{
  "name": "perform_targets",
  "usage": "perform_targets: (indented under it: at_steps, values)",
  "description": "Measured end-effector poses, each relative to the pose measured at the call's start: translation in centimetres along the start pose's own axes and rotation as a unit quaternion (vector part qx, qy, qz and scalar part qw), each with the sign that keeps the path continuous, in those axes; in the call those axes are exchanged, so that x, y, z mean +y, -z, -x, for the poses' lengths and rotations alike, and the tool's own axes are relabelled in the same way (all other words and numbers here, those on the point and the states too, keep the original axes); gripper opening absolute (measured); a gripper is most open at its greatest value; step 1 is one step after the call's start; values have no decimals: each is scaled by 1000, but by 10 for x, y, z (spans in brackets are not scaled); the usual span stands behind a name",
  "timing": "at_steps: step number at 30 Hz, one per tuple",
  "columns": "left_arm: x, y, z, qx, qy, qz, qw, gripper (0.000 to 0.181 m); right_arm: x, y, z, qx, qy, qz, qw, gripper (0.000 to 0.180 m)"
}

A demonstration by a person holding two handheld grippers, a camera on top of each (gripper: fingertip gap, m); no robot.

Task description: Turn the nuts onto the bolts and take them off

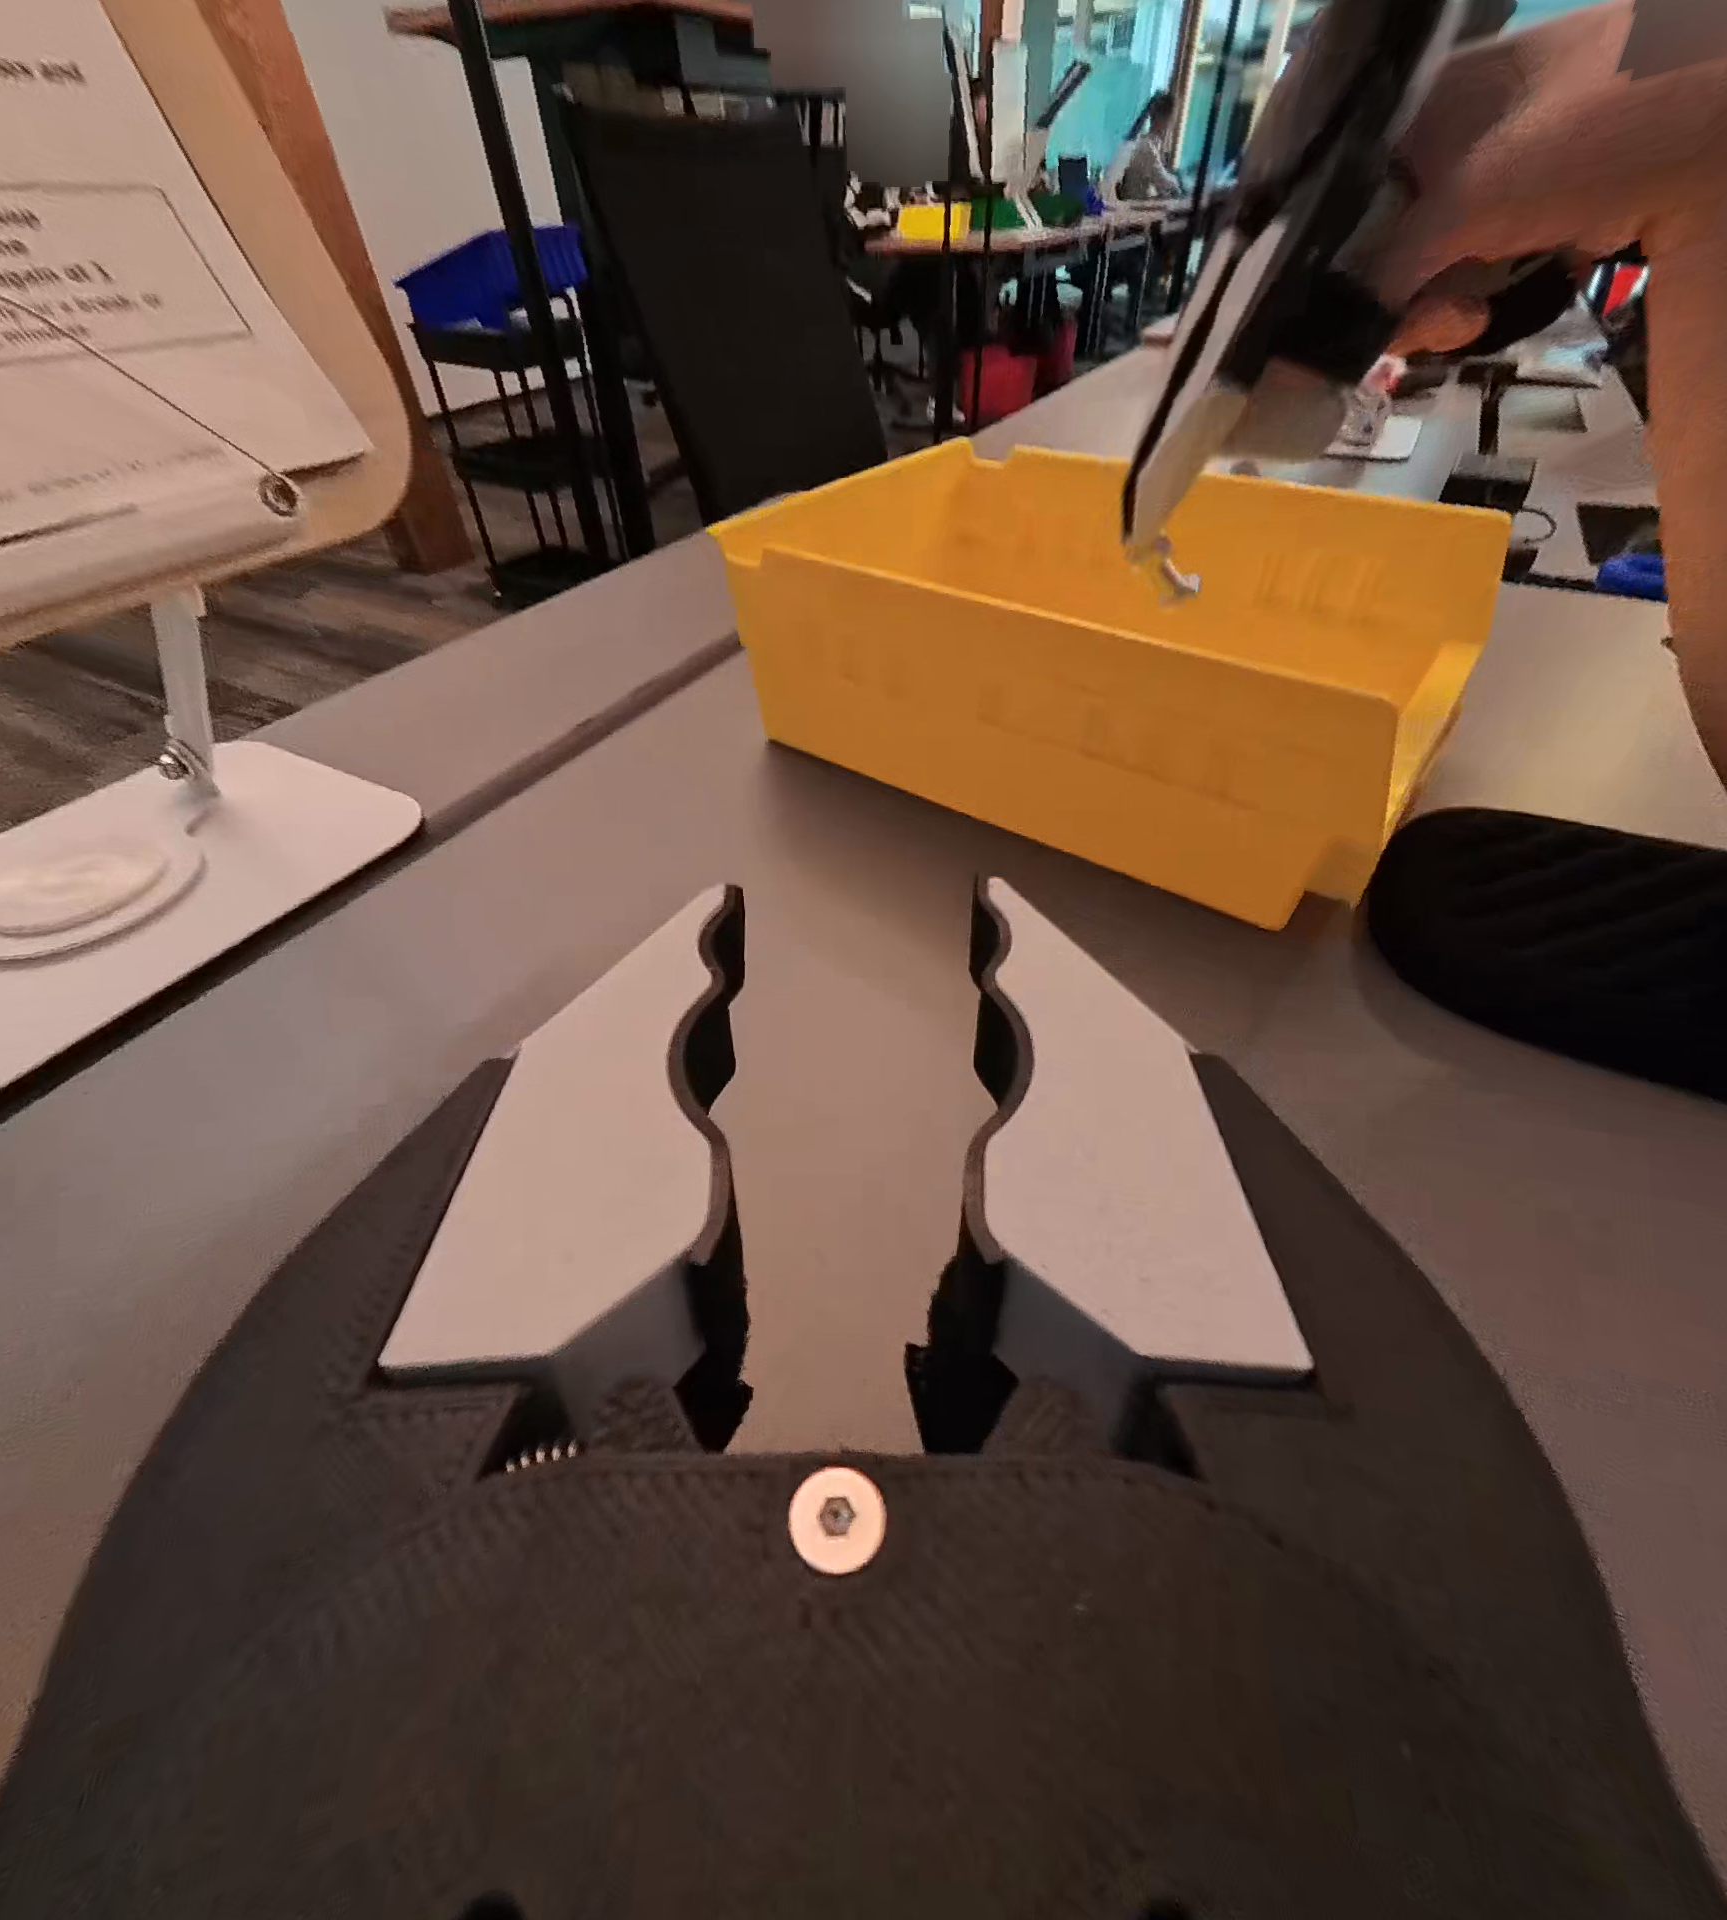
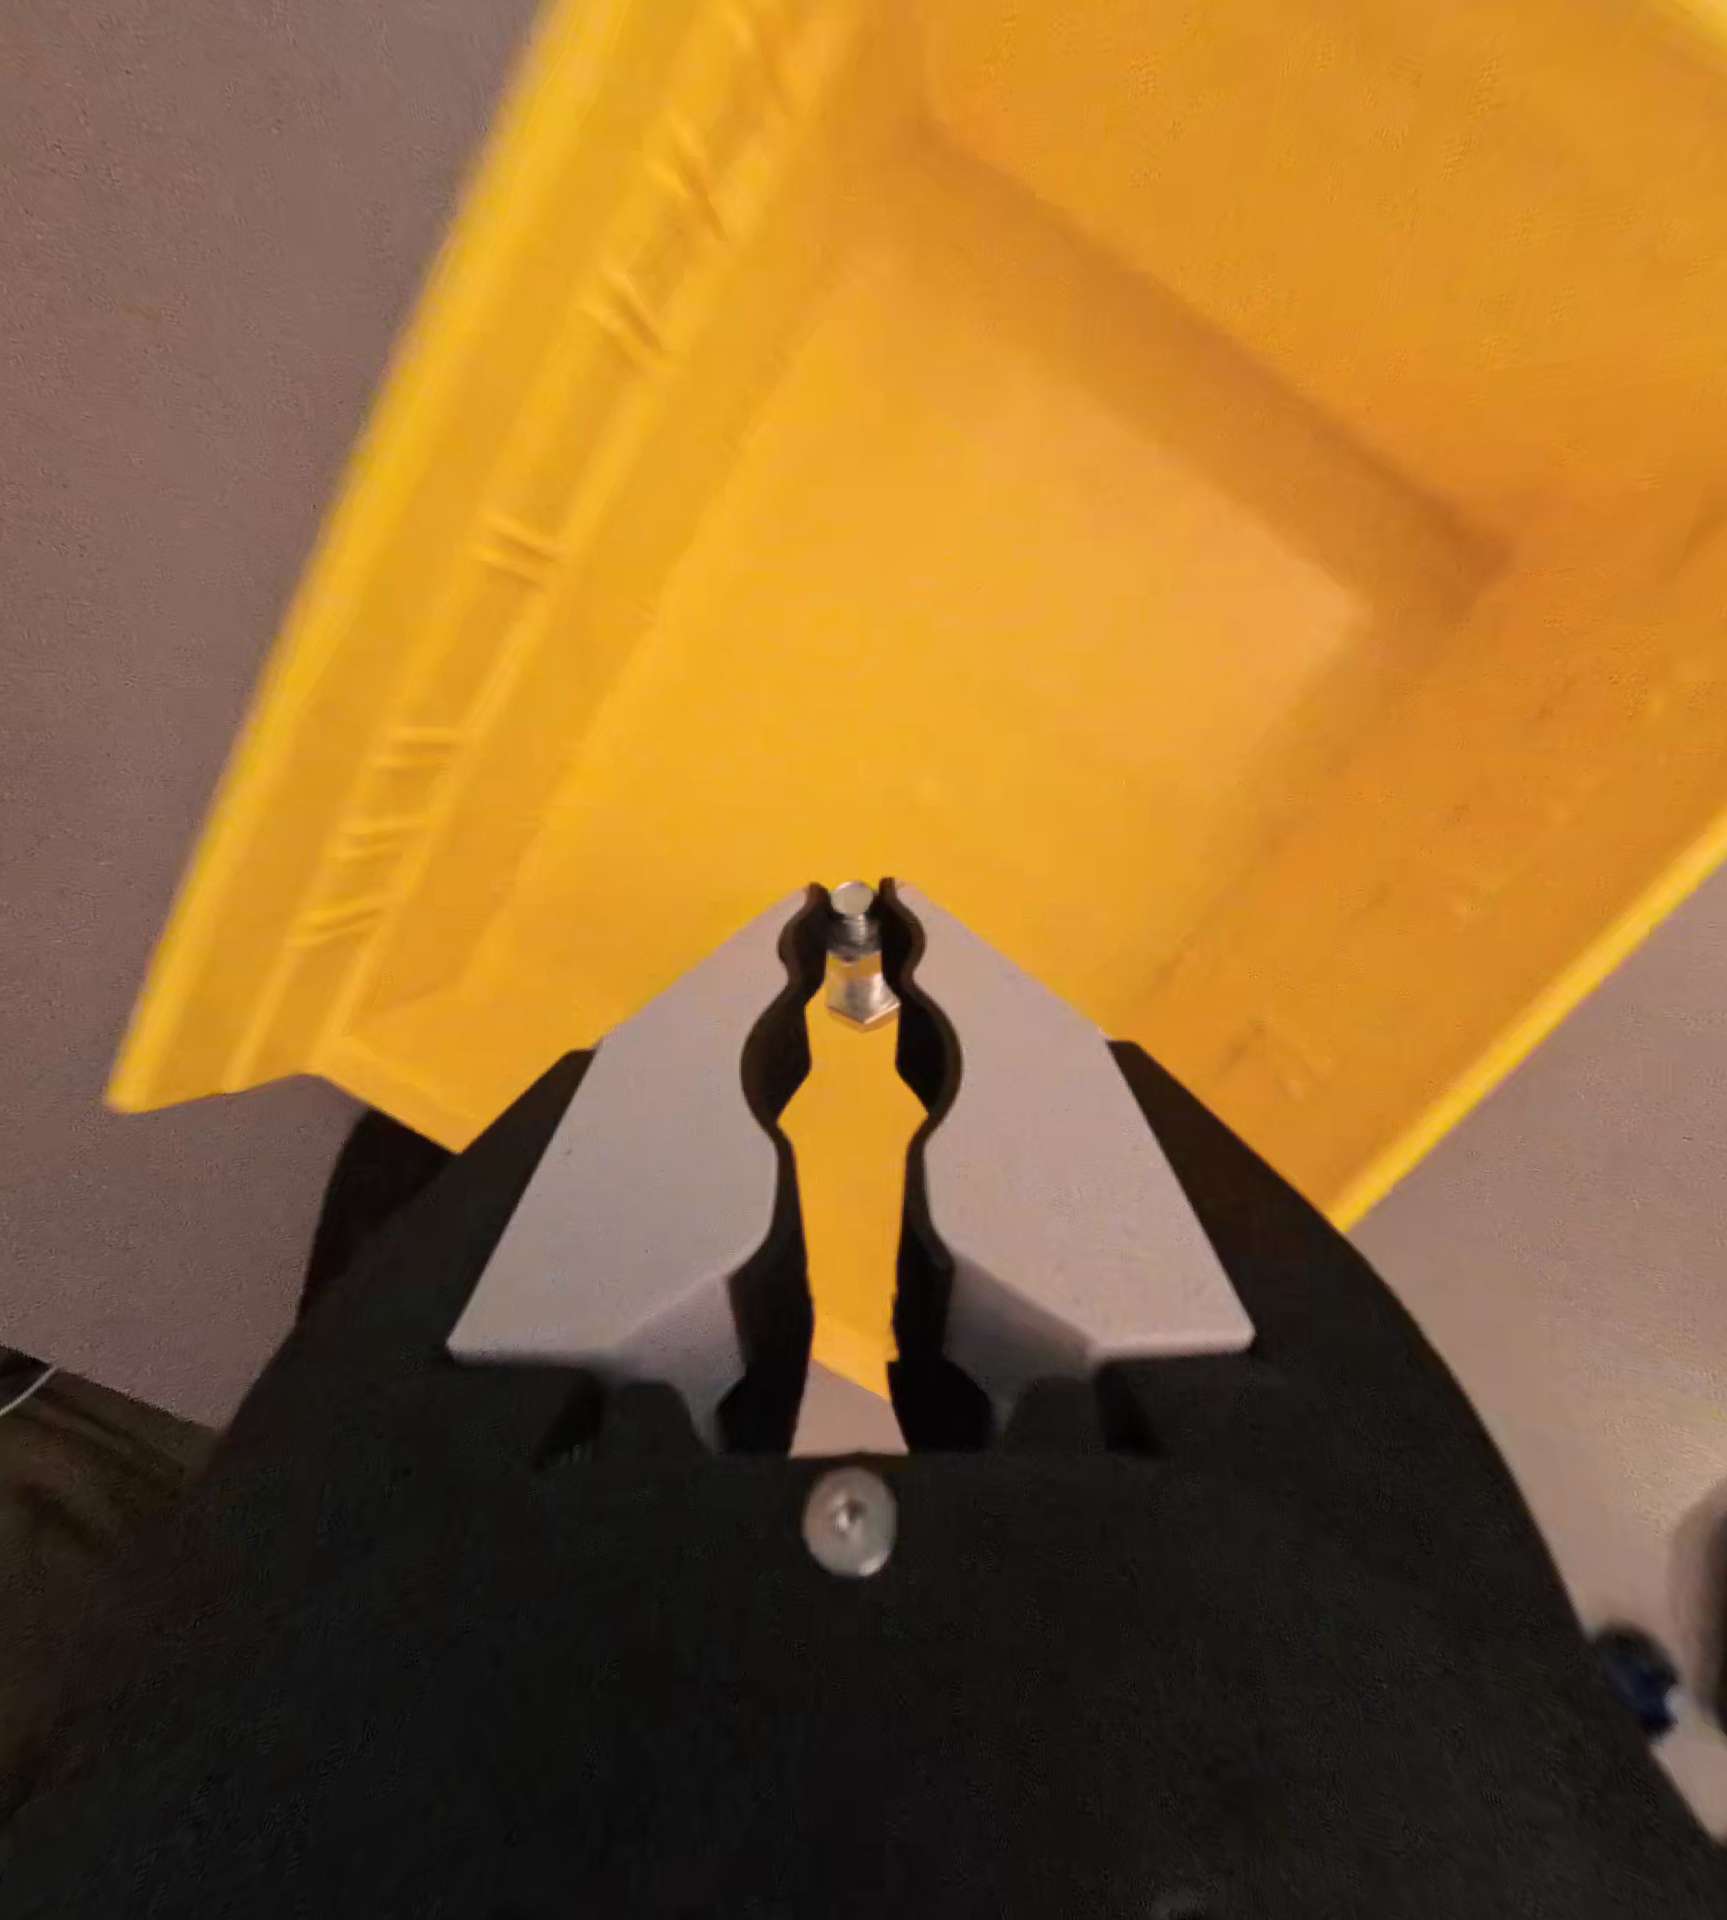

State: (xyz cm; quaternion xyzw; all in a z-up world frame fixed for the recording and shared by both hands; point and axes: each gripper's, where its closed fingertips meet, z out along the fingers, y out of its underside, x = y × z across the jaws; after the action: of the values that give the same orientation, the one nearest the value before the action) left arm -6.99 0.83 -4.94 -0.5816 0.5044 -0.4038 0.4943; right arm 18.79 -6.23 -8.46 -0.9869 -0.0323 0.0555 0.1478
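Bolt [image 2: 857, 961] sits pinched at my right gripper [image 2: 854, 906] fingertips over the yellow bin [image 2: 1046, 520], long axis along the fingers, hex head toward the palm. My left gripper [image 1: 857, 906] hovers released.

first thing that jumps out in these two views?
The yellow bin on the grey table, dead centre. Above it the right gripper pinches a small silver bolt at its fingertips. The left gripper sits open and empty over the table, short of the bin.
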Motion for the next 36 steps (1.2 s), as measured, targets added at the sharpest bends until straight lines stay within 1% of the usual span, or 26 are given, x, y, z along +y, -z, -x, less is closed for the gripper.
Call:
perform_targets:
  at_steps: [1,3,4,6,8,10,13,14,15,18,19,21,23,24,26,27,28,29,31,32,33,36]
  values:
    - [1,-1,-1,2,-1,4,1000,42,17,-14,-17,5,-32,50,998,8]
    - [1,-1,-2,5,-3,4,1000,41,31,-35,-33,-3,-60,90,994,8]
    - [0,0,-3,7,-2,3,1000,41,36,-40,-39,5,-77,106,991,8]
    - [-1,1,-1,7,0,1,1000,41,32,-43,-51,36,-88,100,990,8]
    - [-2,1,0,7,1,0,1000,40,24,-47,-56,41,-92,84,991,9]
    - [-2,1,-1,9,3,-1,1000,40,30,-55,-59,46,-103,109,988,9]
    - [-2,1,-1,10,2,2,1000,40,34,-59,-72,98,-92,136,982,10]
    - [-2,1,-1,9,0,2,1000,41,29,-58,-73,104,-86,125,983,14]
    - [-3,1,-1,8,-1,2,1000,42,22,-56,-73,107,-85,109,985,23]
    - [-19,8,0,4,-10,-7,1000,47,5,-36,-65,111,-73,69,989,35]
    - [-31,14,-1,5,-14,-14,1000,48,-6,-26,-58,111,-56,39,992,34]
    - [-59,33,2,-4,-46,-12,999,47,-38,1,-40,107,-16,-51,993,35]
    - [-77,63,17,-40,-101,34,994,45,-75,36,-19,109,18,-163,980,37]
    - [-76,81,25,-53,-119,82,988,43,-94,58,-8,118,41,-227,966,38]
    - [-55,125,45,-87,-121,213,966,46,-121,99,20,132,97,-340,926,40]
    - [-41,148,54,-101,-121,270,950,44,-130,116,35,136,125,-388,903,46]
    - [-24,170,61,-106,-120,314,936,36,-135,130,48,141,150,-423,882,47]
    - [-6,189,65,-102,-115,358,921,30,-138,140,59,146,167,-446,867,47]
    - [26,220,80,-107,-94,424,894,34,-141,149,71,159,193,-466,849,48]
    - [39,231,86,-106,-73,445,886,31,-142,150,73,163,198,-469,845,48]
    - [52,239,93,-108,-48,464,878,27,-143,149,74,163,200,-468,845,48]
    - [89,260,106,-116,28,530,840,31,-144,135,73,152,199,-449,858,48]
